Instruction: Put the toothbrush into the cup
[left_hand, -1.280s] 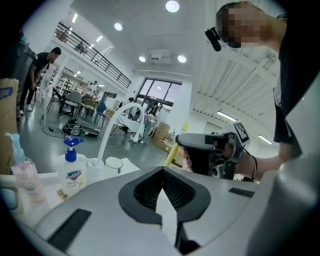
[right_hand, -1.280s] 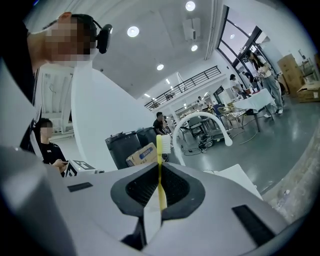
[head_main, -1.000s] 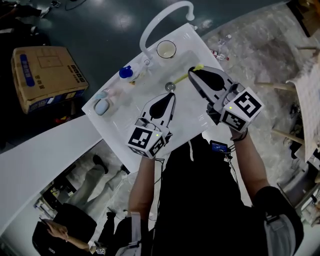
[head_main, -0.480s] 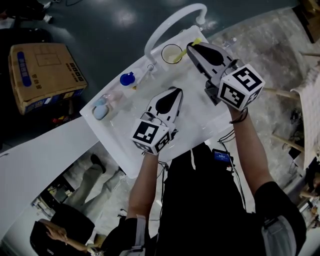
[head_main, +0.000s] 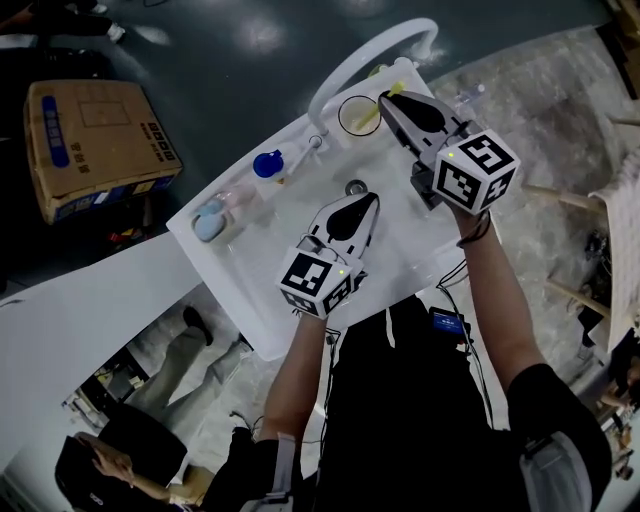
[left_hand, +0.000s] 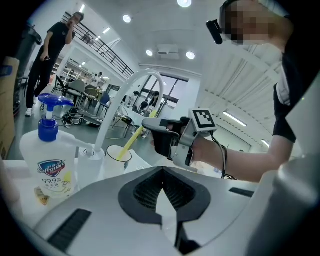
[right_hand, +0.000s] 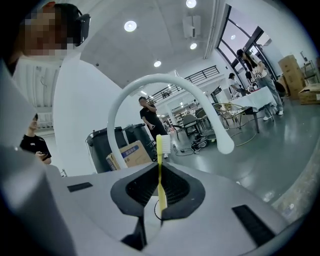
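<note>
My right gripper (head_main: 386, 99) is shut on a yellow toothbrush (right_hand: 159, 172), which stands between its jaws with the white bristle head up. In the left gripper view the toothbrush (left_hand: 131, 141) slants down from the right gripper (left_hand: 150, 125), and its lower end is inside the mouth of the white cup (left_hand: 117, 156). That cup (head_main: 346, 118) stands at the sink's far corner, beside the faucet base. My left gripper (head_main: 372, 198) hovers over the basin with its jaws (left_hand: 162, 171) shut and nothing between them.
A white arched faucet (head_main: 368, 48) rises just behind the cup. A soap bottle with a blue pump (head_main: 268, 163) stands left of it, and a pale blue dish (head_main: 208, 220) sits at the sink's (head_main: 250, 290) left end. The drain (head_main: 355, 187) is mid-basin. On the floor lies a cardboard box (head_main: 100, 140).
My right gripper has carried the toothbrush from over the basin to the cup at the far corner and down, so its end is now in the cup. The left gripper has sunk a little.
</note>
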